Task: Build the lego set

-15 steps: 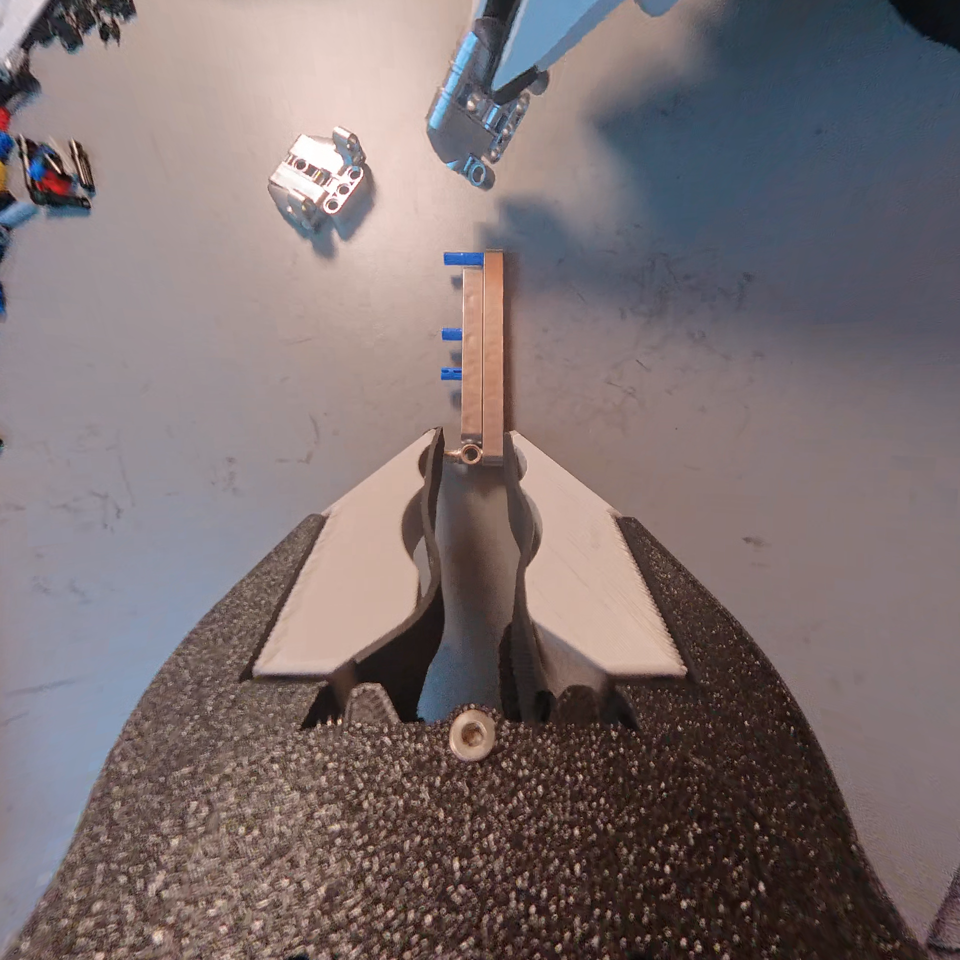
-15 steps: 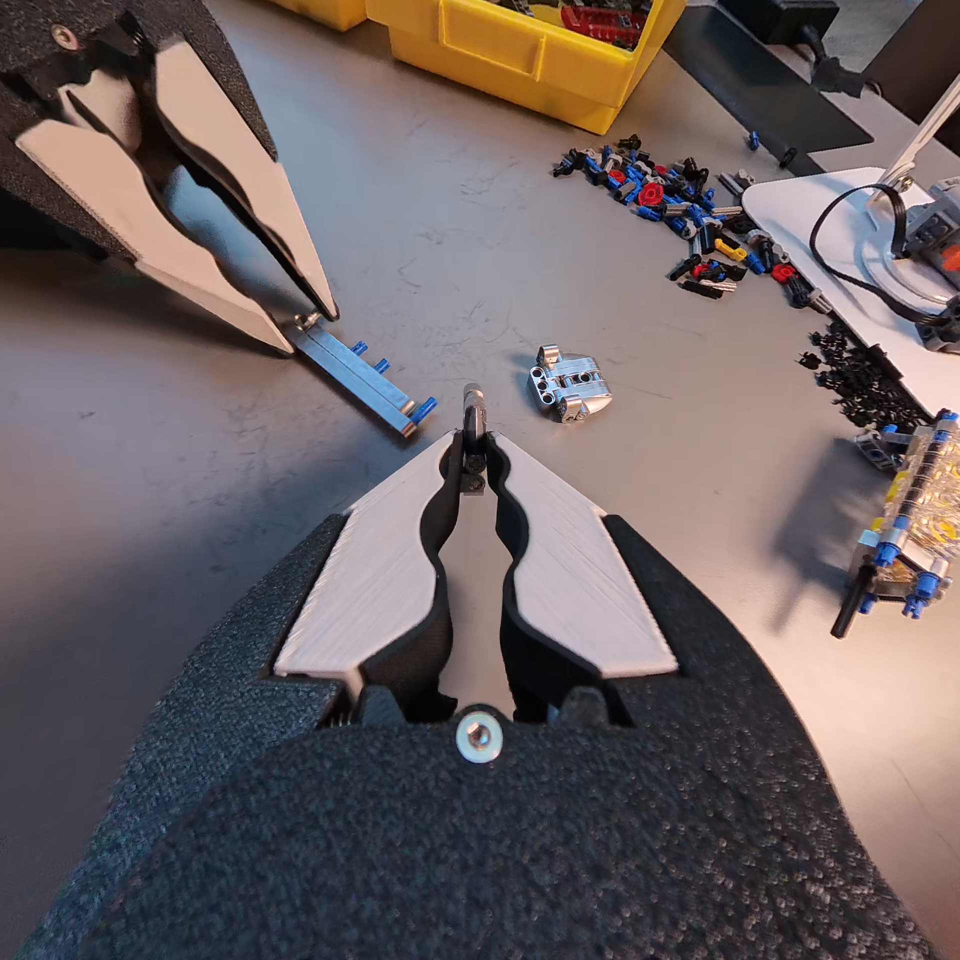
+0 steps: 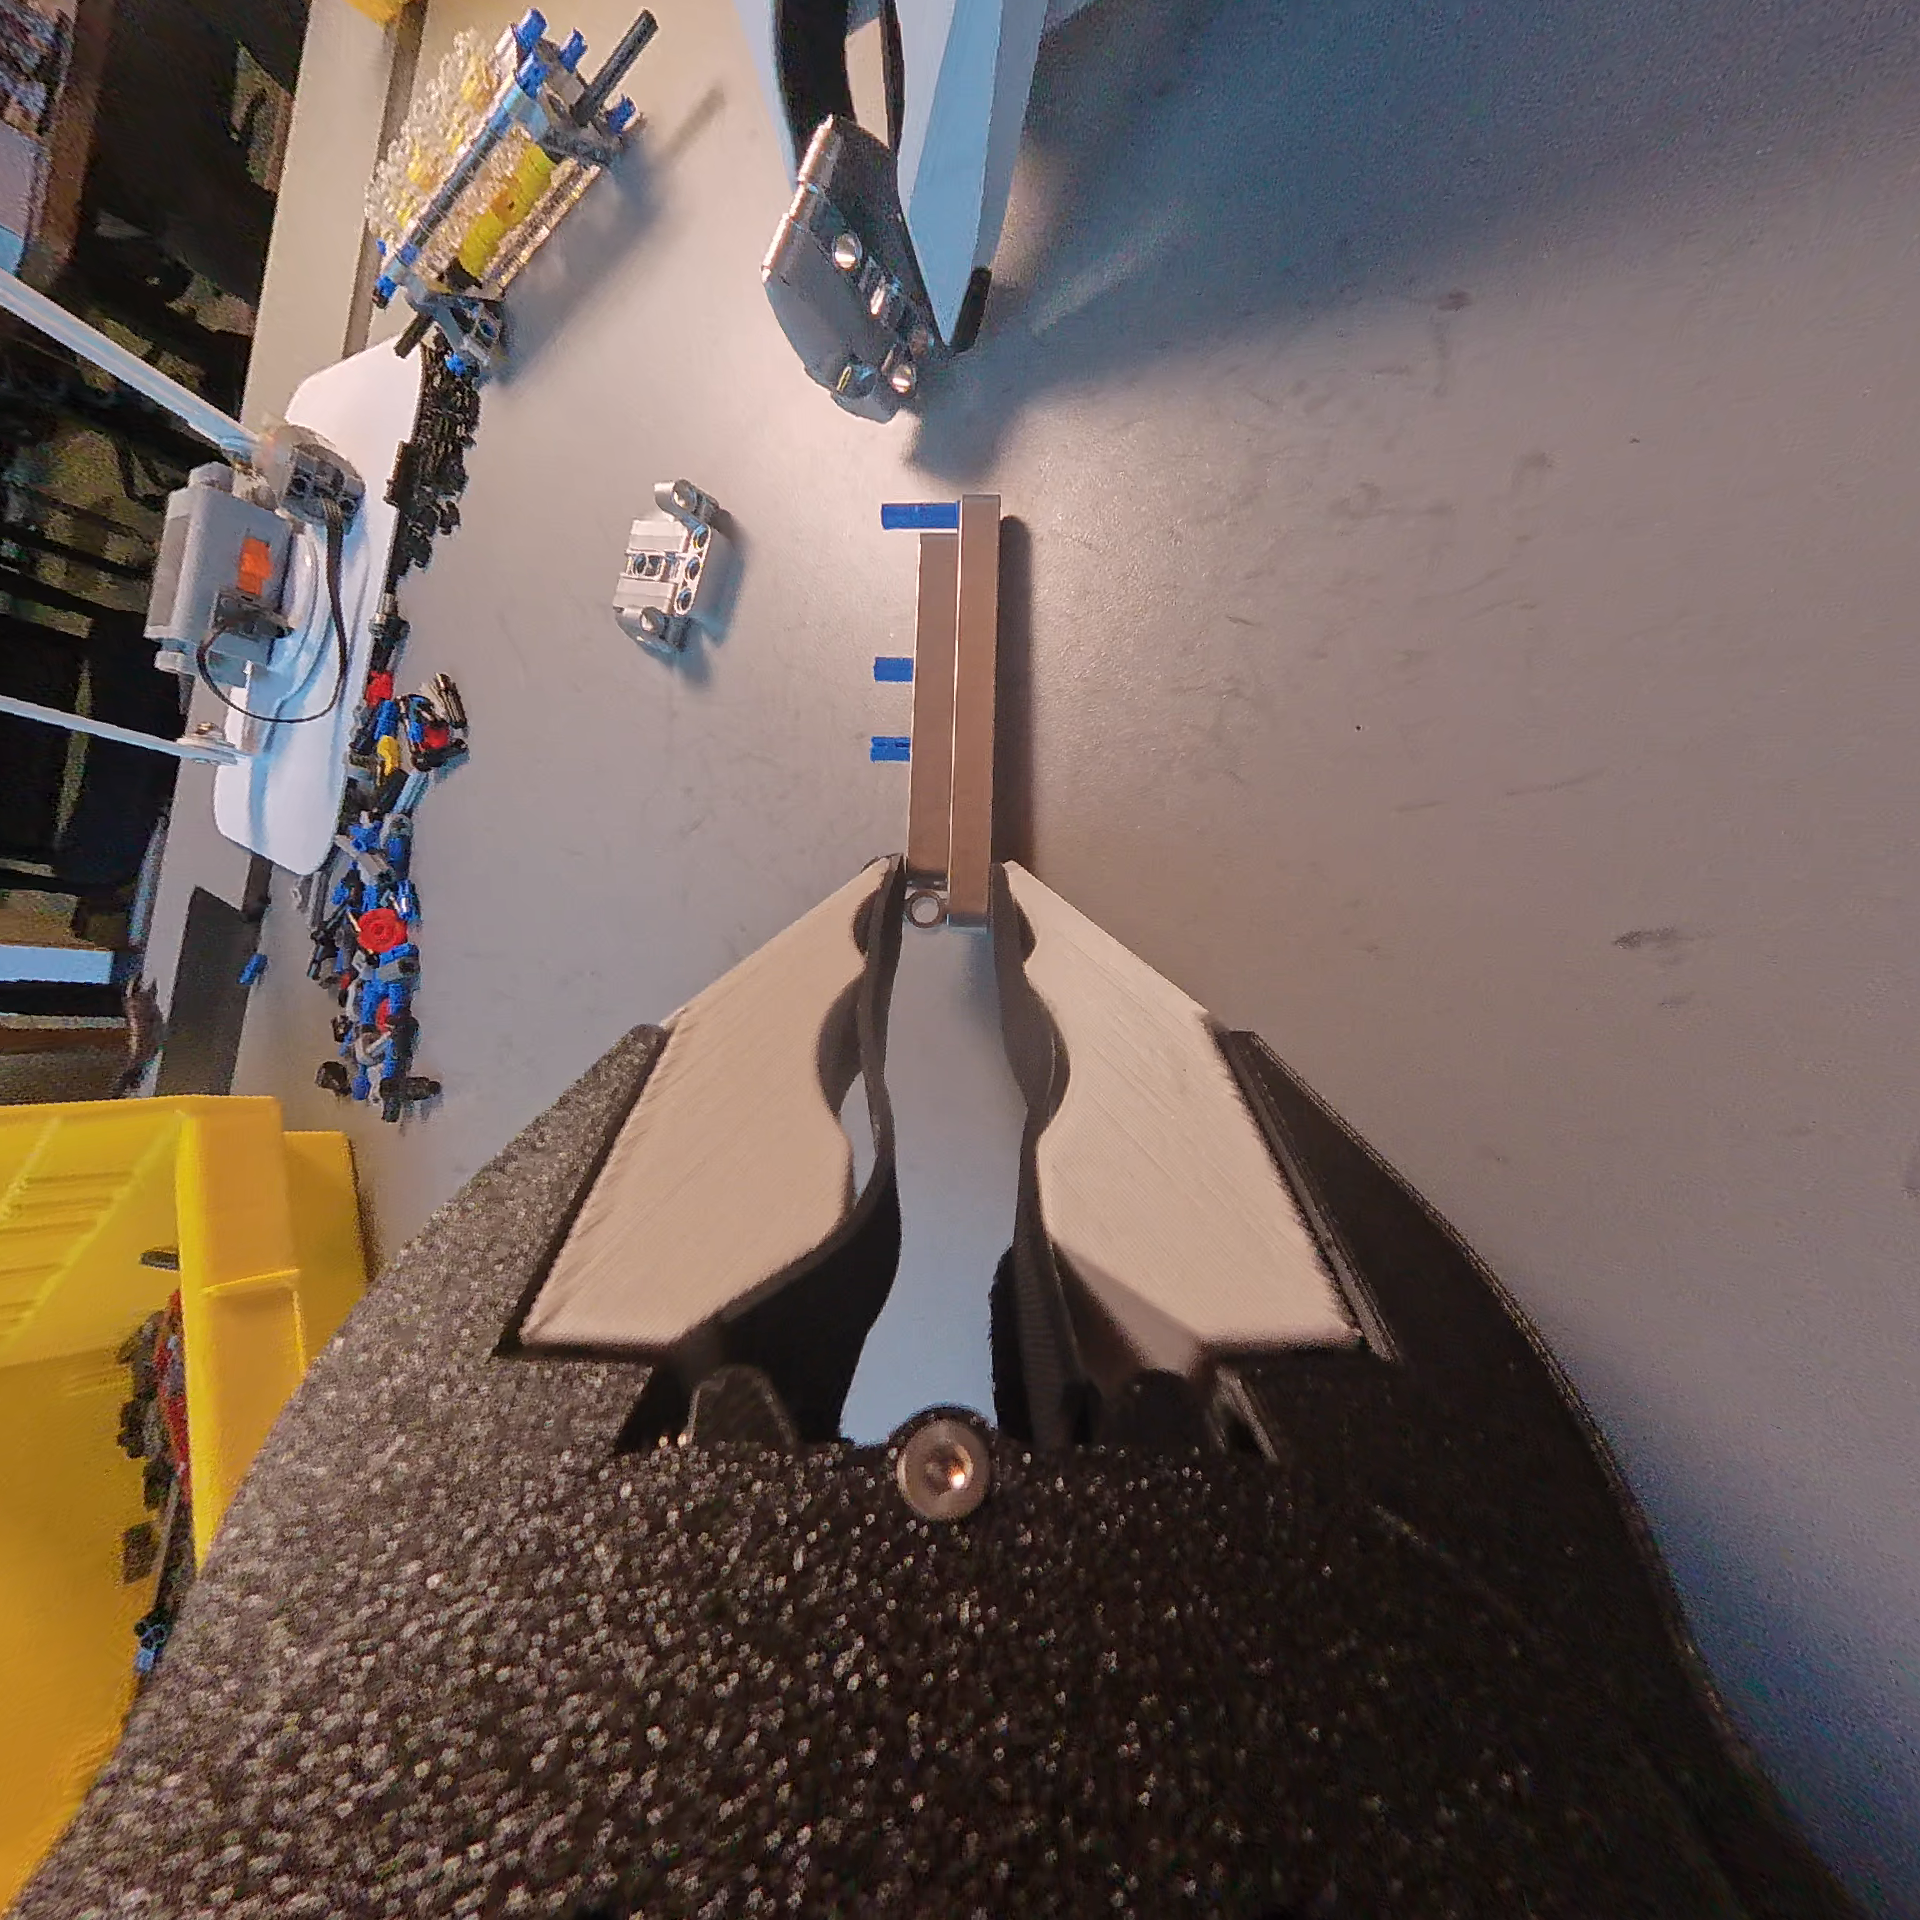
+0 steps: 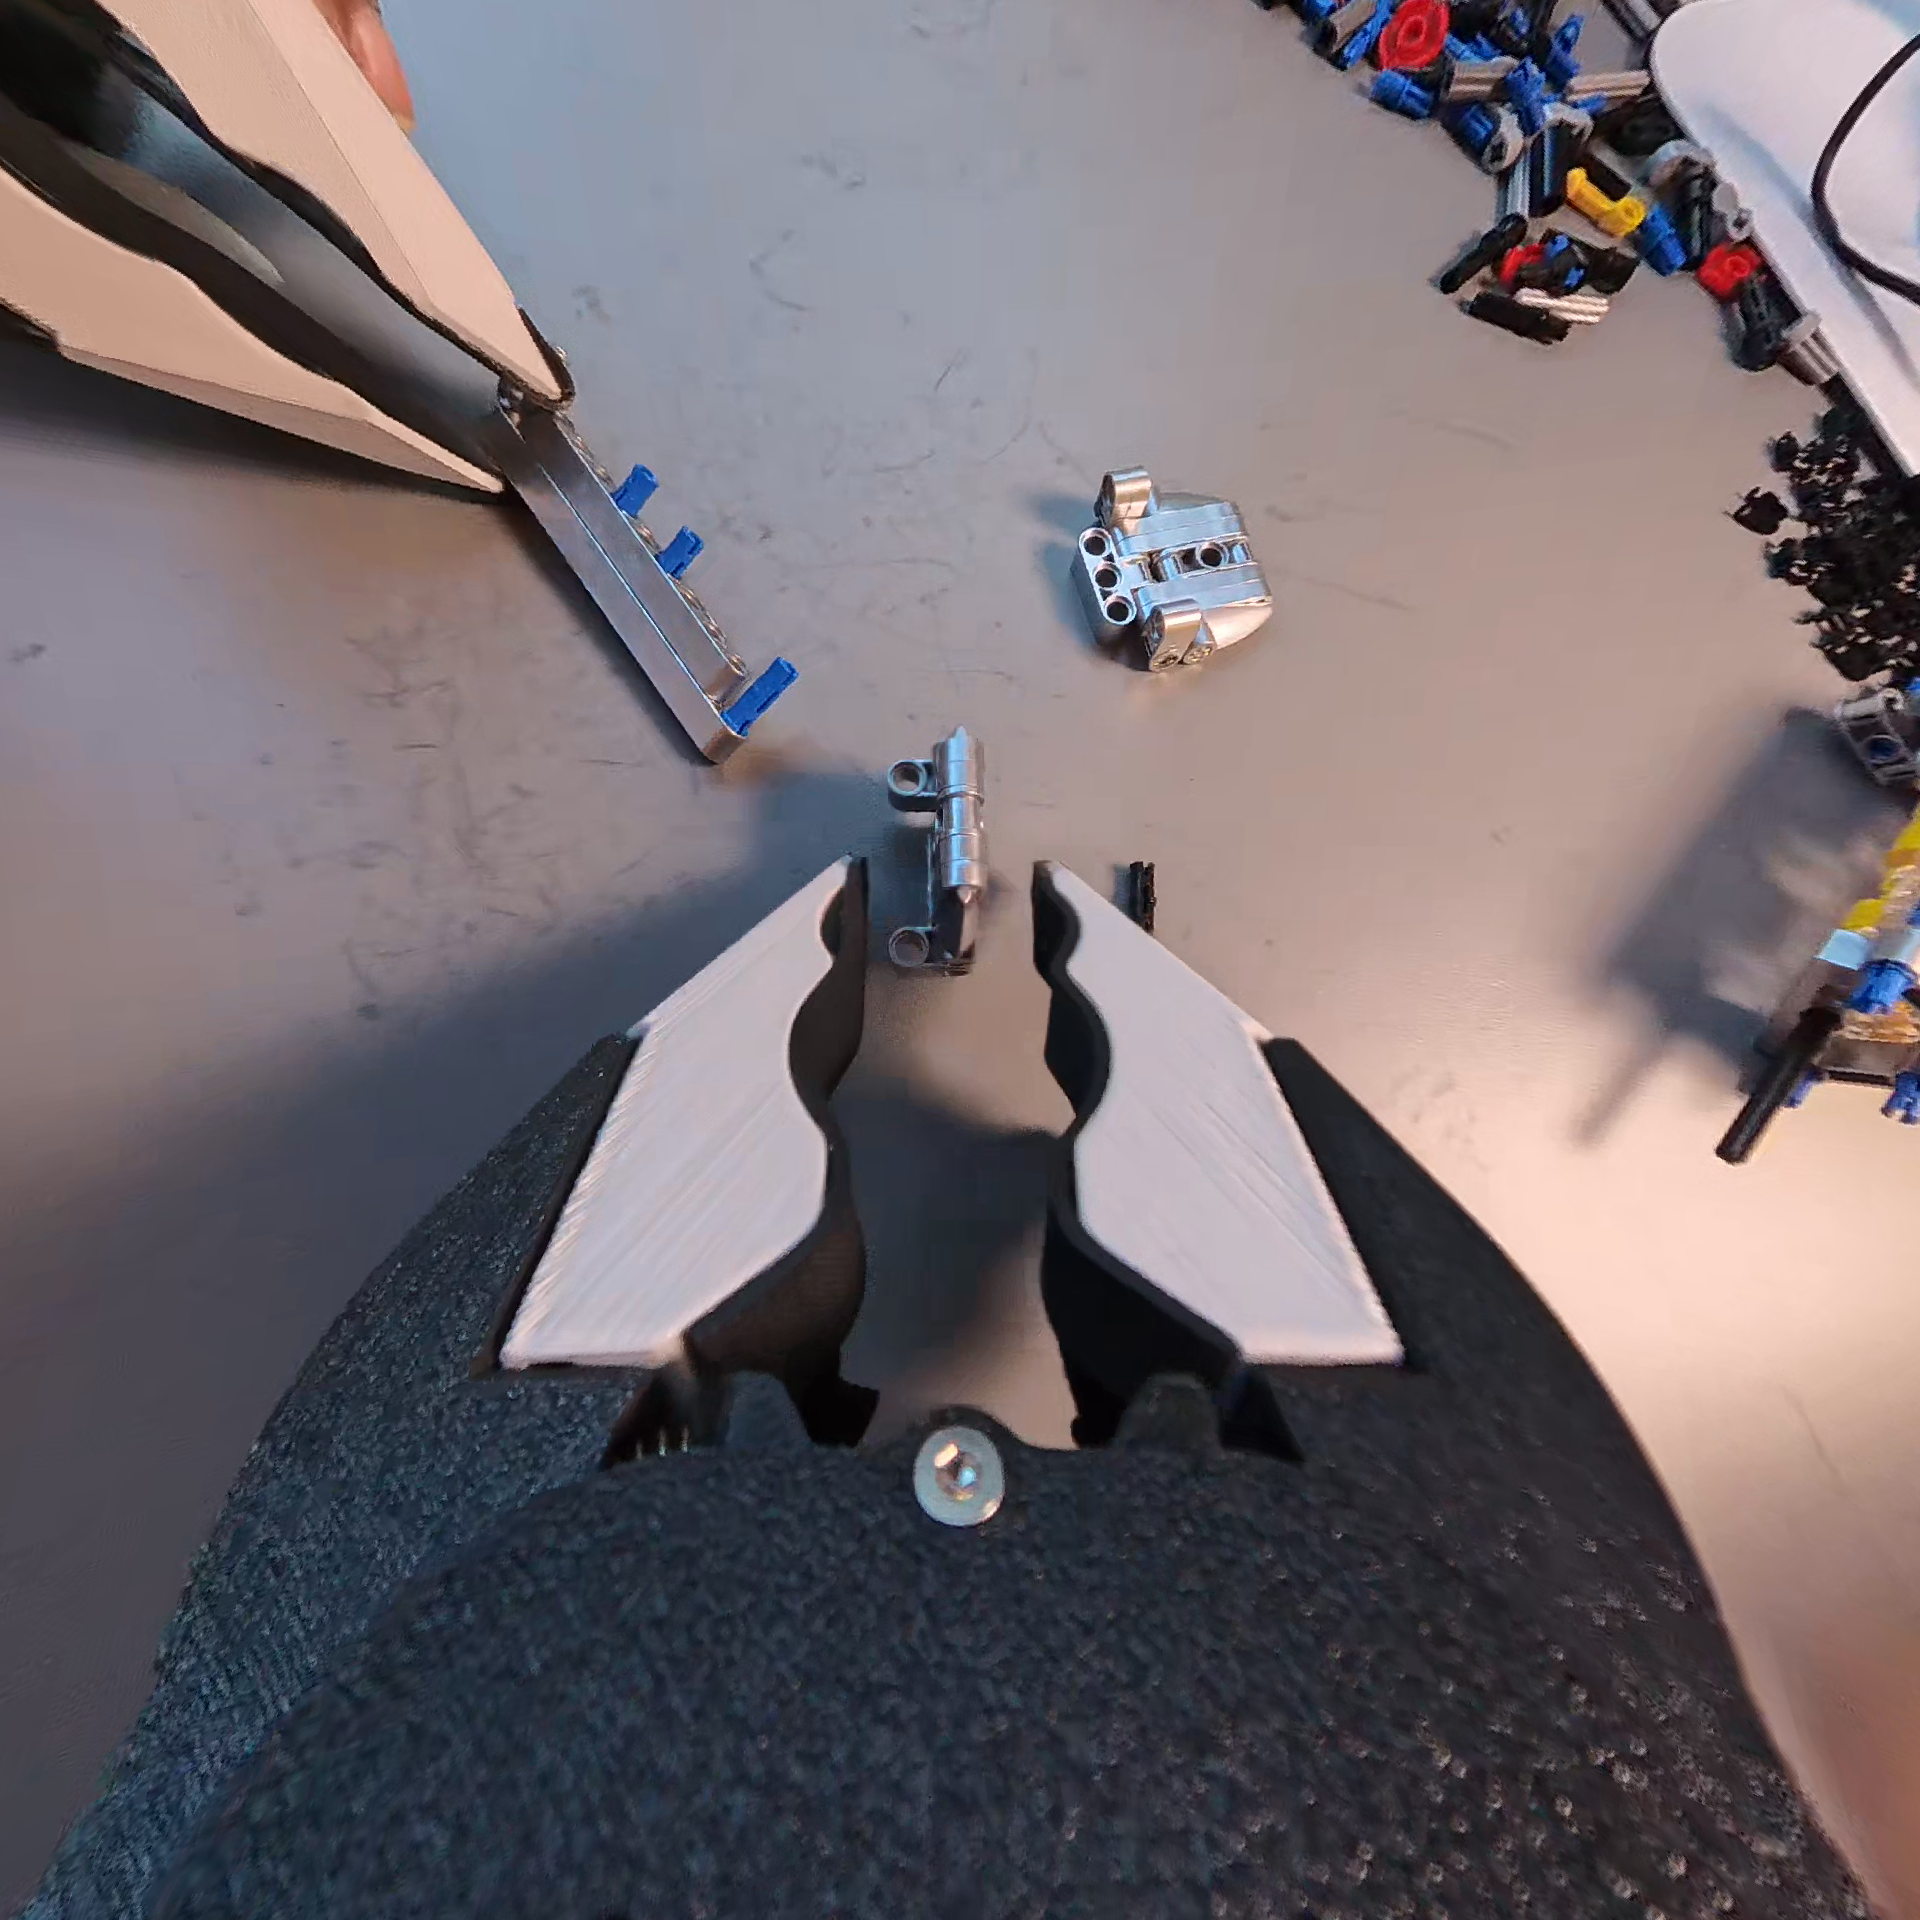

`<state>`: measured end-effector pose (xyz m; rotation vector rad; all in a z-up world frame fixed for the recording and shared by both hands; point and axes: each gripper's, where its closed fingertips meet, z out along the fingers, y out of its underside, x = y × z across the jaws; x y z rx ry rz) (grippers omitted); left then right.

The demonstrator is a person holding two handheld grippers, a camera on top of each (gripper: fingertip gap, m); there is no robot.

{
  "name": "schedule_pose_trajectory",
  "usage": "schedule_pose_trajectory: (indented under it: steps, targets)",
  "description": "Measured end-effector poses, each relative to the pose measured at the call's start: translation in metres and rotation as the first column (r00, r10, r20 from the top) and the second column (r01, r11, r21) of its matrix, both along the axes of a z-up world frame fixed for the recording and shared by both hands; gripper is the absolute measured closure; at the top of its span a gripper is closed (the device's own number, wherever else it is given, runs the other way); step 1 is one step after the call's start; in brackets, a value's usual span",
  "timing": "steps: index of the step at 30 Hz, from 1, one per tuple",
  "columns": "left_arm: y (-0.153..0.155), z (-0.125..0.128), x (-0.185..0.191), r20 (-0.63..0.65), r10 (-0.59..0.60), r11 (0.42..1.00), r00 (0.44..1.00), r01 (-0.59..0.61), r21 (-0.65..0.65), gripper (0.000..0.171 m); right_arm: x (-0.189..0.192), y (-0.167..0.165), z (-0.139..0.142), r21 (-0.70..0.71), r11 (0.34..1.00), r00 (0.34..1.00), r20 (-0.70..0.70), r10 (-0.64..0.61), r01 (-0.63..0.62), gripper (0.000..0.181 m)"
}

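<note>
Beam pair: we saw two long silver-grey beams (image 3: 956, 707), flat-sided and joined side by side, gripped at one end by the left tongs (image 3: 951, 894), with three blue pins (image 3: 891, 746) sticking out of one side.
Left tongs: closed on the beams' end, the rest reaching out low over the grey surface (image 3: 1455, 727); we could not tell whether the far end touched it.
Right tongs: we found the right tongs (image 4: 948, 904) parted and holding nothing, a small silver hinge-like piece (image 4: 951, 852) lying between their tips, just beyond the beams' far end.
Progress: we judged the beams pinned together and the hinge-like piece unattached.
Nearby: a chunky silver block with round holes (image 4: 1169, 571) lay farther from the beams than the hinge-like piece; a tiny black pin (image 4: 1141, 888) sat just outside the right tongs.
Farther out: we noted a scatter of small black, blue and red parts (image 3: 379, 935), a yellow bin (image 3: 156, 1299) and a clear-and-yellow assembly (image 3: 499, 177), all well apart from the beams.
Surface: matte, scuffed, grey.
</note>
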<state>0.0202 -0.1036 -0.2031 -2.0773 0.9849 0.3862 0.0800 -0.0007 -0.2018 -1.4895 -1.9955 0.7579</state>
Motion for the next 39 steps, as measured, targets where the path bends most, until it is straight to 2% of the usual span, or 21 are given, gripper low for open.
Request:
schedule_pose_trajectory:
  steps: [2, 4, 6, 7, 9, 12, 14, 18, 20, 22, 24, 27, 30, 32, 36, 39]
  targets:
    - [0.0, 0.0, 0.0, -0.027, -0.018, 1.0, 0.999, 0.018, 0.024, 0.157, -0.005, 0.004, 0.016, 0.012, 1.0, 0.997, -0.077, -0.004, 0.005, 0.139]
    - [0.0, 0.001, 0.001, -0.059, -0.038, 0.998, 0.998, 0.041, 0.051, 0.157, -0.011, 0.001, 0.044, 0.007, 1.0, 0.976, -0.215, 0.021, -0.02, 0.134]
    - [0.0, 0.001, 0.001, -0.088, -0.056, 0.995, 0.995, 0.063, 0.079, 0.157, -0.012, -0.016, 0.065, -0.024, 0.995, 0.947, -0.308, 0.088, -0.1, 0.134]
    - [0.0, 0.001, 0.001, -0.102, -0.065, 0.993, 0.993, 0.075, 0.094, 0.157, -0.01, -0.03, 0.066, -0.041, 0.987, 0.94, -0.313, 0.137, -0.158, 0.135]
    - [0.0, 0.002, 0.002, -0.147, -0.091, 0.986, 0.985, 0.11, 0.127, 0.157, -0.008, -0.056, 0.054, -0.052, 0.964, 0.937, -0.251, 0.242, -0.263, 0.136]
    - [0.0, 0.003, 0.003, -0.24, -0.135, 0.969, 0.961, 0.179, 0.171, 0.157, -0.01, -0.075, 0.023, 0.024, 0.947, 0.942, -0.09, 0.322, -0.321, 0.143]
    - [0.0, 0.003, 0.004, -0.279, -0.152, 0.958, 0.948, 0.211, 0.193, 0.157, -0.014, -0.079, 0.012, 0.06, 0.943, 0.944, -0.025, 0.328, -0.326, 0.146]
    - [-0.002, 0.004, 0.004, -0.304, -0.172, 0.948, 0.937, 0.241, 0.208, 0.157, -0.02, -0.076, 0.0, 0.082, 0.949, 0.953, 0.041, 0.301, -0.304, 0.168]
    - [-0.003, 0.005, 0.004, -0.214, -0.17, 0.956, 0.962, 0.214, 0.2, 0.154, -0.019, -0.078, -0.003, 0.118, 0.935, 0.942, 0.047, 0.331, -0.334, 0.174]
    - [-0.007, 0.01, 0.006, 0.012, -0.161, 0.976, 0.987, 0.158, 0.149, 0.143, -0.018, -0.08, -0.005, 0.167, 0.915, 0.93, 0.041, 0.366, -0.367, 0.175]
    - [-0.009, 0.016, 0.007, 0.253, -0.134, 0.991, 0.958, 0.121, 0.065, 0.137, -0.018, -0.08, -0.004, 0.21, 0.894, 0.917, 0.033, 0.397, -0.395, 0.175]
    - [-0.01, 0.012, 0.009, 0.417, -0.112, 0.984, 0.902, 0.158, -0.077, 0.142, -0.018, -0.081, -0.005, 0.204, 0.881, 0.904, 0.048, 0.426, -0.426, 0.175]
    - [-0.009, -0.003, 0.012, 0.485, -0.087, 0.961, 0.87, 0.202, -0.19, 0.157, -0.018, -0.077, -0.005, 0.149, 0.898, 0.911, 0.056, 0.41, -0.413, 0.175]
    - [-0.005, -0.004, 0.015, 0.532, -0.065, 0.955, 0.844, 0.208, -0.213, 0.165, -0.017, -0.07, -0.005, 0.141, 0.912, 0.923, 0.058, 0.381, -0.385, 0.174]
    - [-0.003, -0.005, 0.016, 0.557, -0.007, 0.945, 0.83, 0.187, -0.267, 0.166, -0.014, -0.055, 0.024, 0.099, 0.946, 0.947, -0.06, 0.316, -0.31, 0.162]
    - [-0.002, -0.005, 0.018, 0.566, 0.039, 0.946, 0.824, 0.153, -0.287, 0.166, -0.003, -0.02, 0.04, 0.084, 0.977, 0.973, -0.105, 0.203, -0.195, 0.157]
